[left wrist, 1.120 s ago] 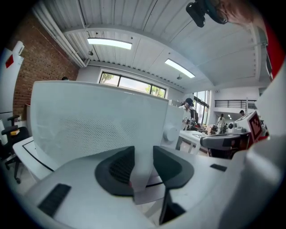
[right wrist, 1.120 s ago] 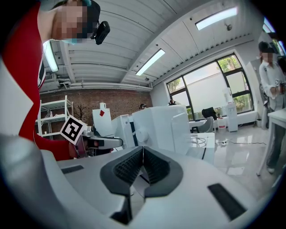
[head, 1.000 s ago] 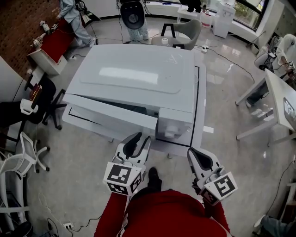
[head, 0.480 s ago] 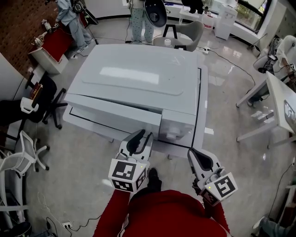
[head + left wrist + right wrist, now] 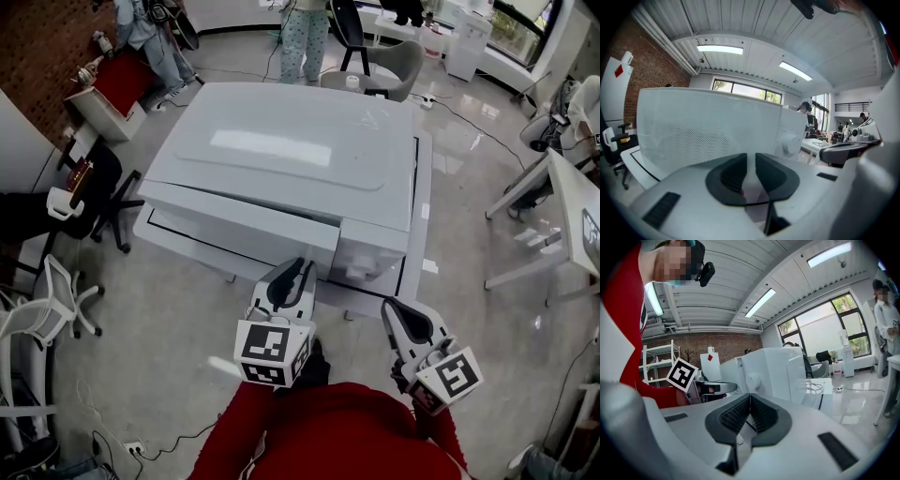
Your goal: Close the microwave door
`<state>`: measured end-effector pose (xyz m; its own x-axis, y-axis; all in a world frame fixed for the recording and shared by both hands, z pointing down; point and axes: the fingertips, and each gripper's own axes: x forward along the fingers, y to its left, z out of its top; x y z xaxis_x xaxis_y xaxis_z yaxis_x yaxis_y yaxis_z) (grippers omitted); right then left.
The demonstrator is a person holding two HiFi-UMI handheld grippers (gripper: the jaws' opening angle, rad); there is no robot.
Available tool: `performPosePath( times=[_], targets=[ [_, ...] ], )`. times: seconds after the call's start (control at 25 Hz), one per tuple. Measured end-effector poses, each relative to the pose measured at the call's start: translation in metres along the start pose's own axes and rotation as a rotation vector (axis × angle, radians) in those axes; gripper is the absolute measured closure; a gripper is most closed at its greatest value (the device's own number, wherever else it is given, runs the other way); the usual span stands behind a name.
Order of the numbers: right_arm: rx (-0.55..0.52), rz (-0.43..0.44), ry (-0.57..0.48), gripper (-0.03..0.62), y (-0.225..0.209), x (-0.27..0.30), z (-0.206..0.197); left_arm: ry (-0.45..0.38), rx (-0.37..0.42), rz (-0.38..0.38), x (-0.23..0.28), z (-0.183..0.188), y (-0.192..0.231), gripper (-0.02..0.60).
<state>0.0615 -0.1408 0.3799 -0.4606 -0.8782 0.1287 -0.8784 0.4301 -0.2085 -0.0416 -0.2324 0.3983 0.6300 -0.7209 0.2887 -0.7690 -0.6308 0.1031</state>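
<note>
Narrowing my left gripper (image 5: 299, 272) to a slit, nothing in it | right gripper (image 5: 390, 306) pinched together, empty | microwave door (image 5: 239, 230) just ahead, nearly flush | stiff, light panel: I'd push its free edge, no grip.

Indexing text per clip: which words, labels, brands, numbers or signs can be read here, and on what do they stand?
No readable text in any view.
Marker cubes: only black-and-white square patterns, no letters.
Microwave: no legible print.
White panel: a red diamond, no words.
</note>
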Motion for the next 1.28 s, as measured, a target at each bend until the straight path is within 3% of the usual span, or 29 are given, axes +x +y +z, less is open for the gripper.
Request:
performPosePath(
  times=[1.28],
  targets=[
    [0.002, -0.001, 0.019, 0.580, 0.009, 0.004, -0.004, -0.008, -0.018, -0.003, 0.017, 0.007, 0.005, 0.545]
  ],
)
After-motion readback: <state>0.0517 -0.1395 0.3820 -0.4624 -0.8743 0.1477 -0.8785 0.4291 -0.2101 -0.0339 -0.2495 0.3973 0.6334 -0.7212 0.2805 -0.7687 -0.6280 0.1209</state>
